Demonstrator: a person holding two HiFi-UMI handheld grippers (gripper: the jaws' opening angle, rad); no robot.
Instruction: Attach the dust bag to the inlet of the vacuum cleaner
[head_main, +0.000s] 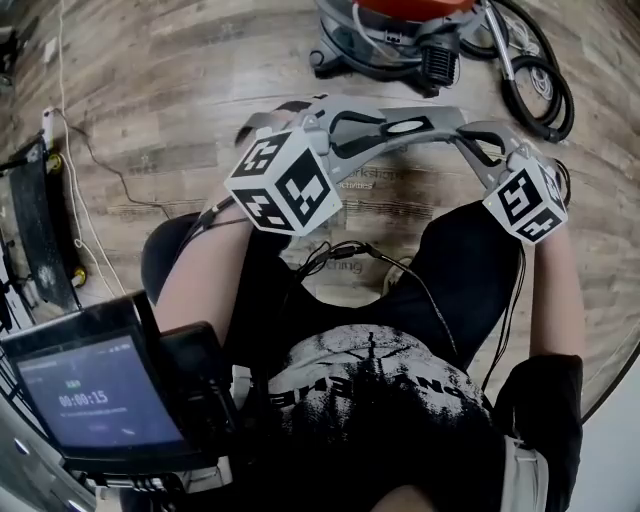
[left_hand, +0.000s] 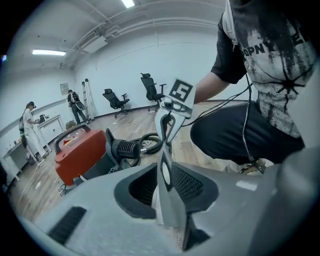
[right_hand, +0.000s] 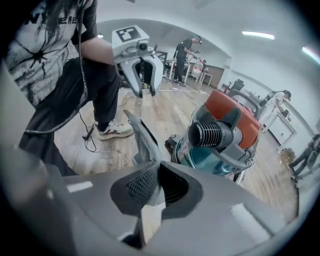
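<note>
The dust bag, tan printed paper (head_main: 372, 190) under a grey collar plate (head_main: 405, 126) with an oval opening, hangs between my two grippers above the wooden floor. My left gripper (head_main: 375, 125) has its jaws standing apart on either side of the collar (left_hand: 165, 176), which shows edge-on there. My right gripper (right_hand: 150, 187) is shut on the bag's other end (right_hand: 144, 142). Further out on the floor stands the vacuum cleaner (right_hand: 227, 131), red-lidded with a teal drum. Its black ribbed inlet (right_hand: 210, 134) faces the bag.
The vacuum's black hose (head_main: 540, 80) coils beside it. A screen device (head_main: 95, 400) sits at my lower left, with a black stand (head_main: 40, 230) and a white cable (head_main: 80, 205) beyond. Office chairs (left_hand: 152, 90) and people at tables (left_hand: 29, 125) are far back.
</note>
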